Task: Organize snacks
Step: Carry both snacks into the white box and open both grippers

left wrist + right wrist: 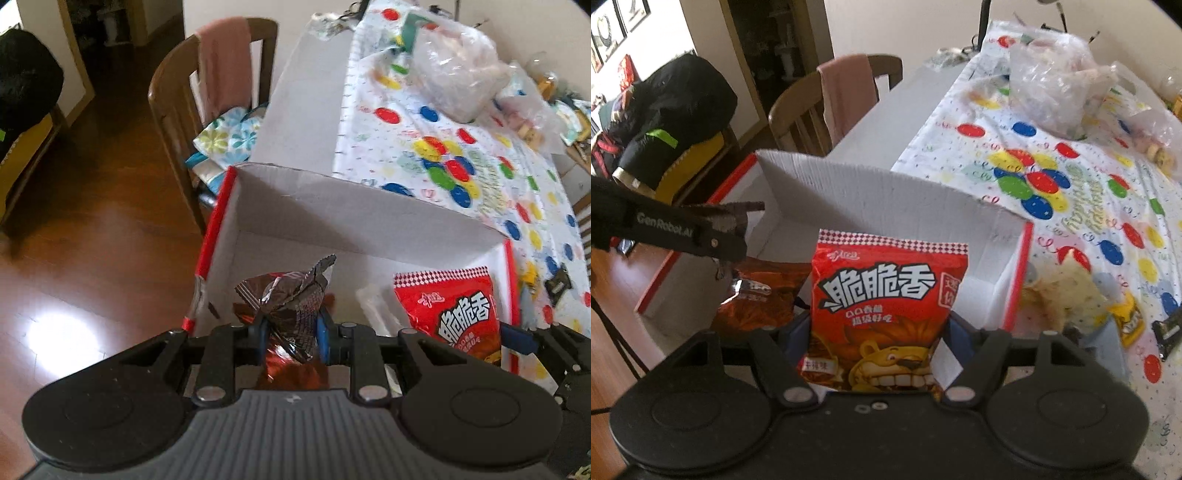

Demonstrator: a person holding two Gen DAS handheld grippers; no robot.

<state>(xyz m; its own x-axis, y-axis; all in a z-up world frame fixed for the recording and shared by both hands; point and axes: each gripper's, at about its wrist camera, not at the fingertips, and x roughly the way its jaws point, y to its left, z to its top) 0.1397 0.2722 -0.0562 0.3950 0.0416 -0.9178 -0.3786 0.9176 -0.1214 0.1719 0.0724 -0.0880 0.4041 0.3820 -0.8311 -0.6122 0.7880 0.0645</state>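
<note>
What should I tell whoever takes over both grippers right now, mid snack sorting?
Left gripper: shut on a crumpled brown snack packet, held over the white box.
Right gripper: shut on the red snack bag, also over the box.
Done: both snacks picked up and brought to the box.
Left: release both inside, then collect the snacks on the dotted tablecloth, such as the yellow packet beside the box.
</note>
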